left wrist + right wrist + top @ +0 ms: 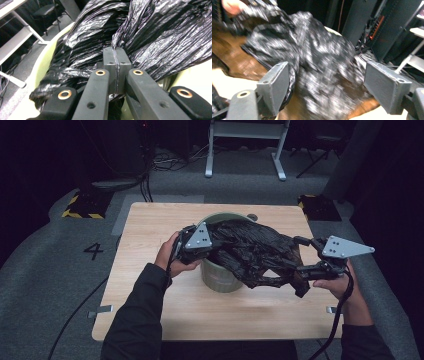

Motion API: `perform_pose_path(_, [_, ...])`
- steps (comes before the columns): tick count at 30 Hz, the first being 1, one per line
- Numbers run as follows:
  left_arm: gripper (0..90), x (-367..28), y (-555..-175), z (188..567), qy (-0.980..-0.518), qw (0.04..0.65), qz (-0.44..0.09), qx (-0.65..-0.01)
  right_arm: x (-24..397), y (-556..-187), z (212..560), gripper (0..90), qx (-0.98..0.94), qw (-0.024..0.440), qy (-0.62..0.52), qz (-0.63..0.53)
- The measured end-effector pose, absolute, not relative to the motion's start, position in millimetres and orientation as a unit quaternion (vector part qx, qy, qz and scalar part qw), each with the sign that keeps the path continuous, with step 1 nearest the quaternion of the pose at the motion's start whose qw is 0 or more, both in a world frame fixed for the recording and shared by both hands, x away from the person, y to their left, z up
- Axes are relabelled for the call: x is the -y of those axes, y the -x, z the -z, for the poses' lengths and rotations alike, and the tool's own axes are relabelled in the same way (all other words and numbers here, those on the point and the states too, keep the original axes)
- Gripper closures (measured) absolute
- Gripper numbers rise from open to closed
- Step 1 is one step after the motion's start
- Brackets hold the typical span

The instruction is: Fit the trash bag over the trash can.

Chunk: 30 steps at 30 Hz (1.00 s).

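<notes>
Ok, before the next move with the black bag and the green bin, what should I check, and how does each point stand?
1. Left gripper clamped on the black bag: ok, pads shut on a fold of film.
2. Right gripper gripping the bag: not ok, jaws stand wide apart, film between them but not pinched.
3. Green bin upright on the table: ok.
4. Bag mouth spread over the bin's rim: not ok, the bag lies bunched across the top.
5. Bag free of tears: cannot tell.
</notes>
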<state>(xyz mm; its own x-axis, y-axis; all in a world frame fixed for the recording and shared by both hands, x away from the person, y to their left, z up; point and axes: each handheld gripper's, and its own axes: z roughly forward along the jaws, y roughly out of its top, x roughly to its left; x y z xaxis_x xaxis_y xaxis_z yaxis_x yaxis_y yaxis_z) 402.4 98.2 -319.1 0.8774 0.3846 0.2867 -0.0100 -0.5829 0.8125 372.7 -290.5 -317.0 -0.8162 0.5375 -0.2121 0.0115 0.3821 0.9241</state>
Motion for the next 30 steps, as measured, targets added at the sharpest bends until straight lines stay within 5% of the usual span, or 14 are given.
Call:
perform_pose_path(9, [89.2,-118,-401,326,-0.853,0.452,-0.226,-0.134,296,-377,331,21.0,-0.79,0.239,-0.194,-0.53])
perform_pose_path(10, [86.5,-119,-400,327,-0.85,0.456,-0.224,-0.142,293,-377,333,38.1,-0.798,0.233,-0.183,-0.525])
perform_pose_path(11, [75.1,-119,-400,327,-0.85,0.456,-0.224,-0.142,293,-377,333,38.1,-0.798,0.233,-0.183,-0.525])
perform_pose_path(13, [69.5,-119,-398,326,-0.848,0.463,-0.215,-0.142,288,-377,335,49.2,-0.803,0.238,-0.172,-0.519])
perform_pose_path(14, [56.1,-119,-395,325,-0.844,0.471,-0.216,-0.138,283,-377,337,62.1,-0.808,0.232,-0.159,-0.517])
perform_pose_path(15, [56.1,-117,-392,324,-0.841,0.478,-0.213,-0.139,283,-377,337,62.1,-0.808,0.232,-0.159,-0.517])
perform_pose_path(18, [25.2,-112,-383,319,-0.835,0.487,-0.213,-0.139,277,-377,338,73.6,-0.808,0.24,-0.149,-0.517])
perform_pose_path(20, [19.7,-107,-369,314,-0.827,0.506,-0.21,-0.125,274,-377,336,77.7,-0.805,0.246,-0.152,-0.518])
perform_pose_path(30, [17.1,-83,-347,309,-0.825,0.517,-0.204,-0.1,263,-378,333,87.3,-0.805,0.261,-0.157,-0.508])
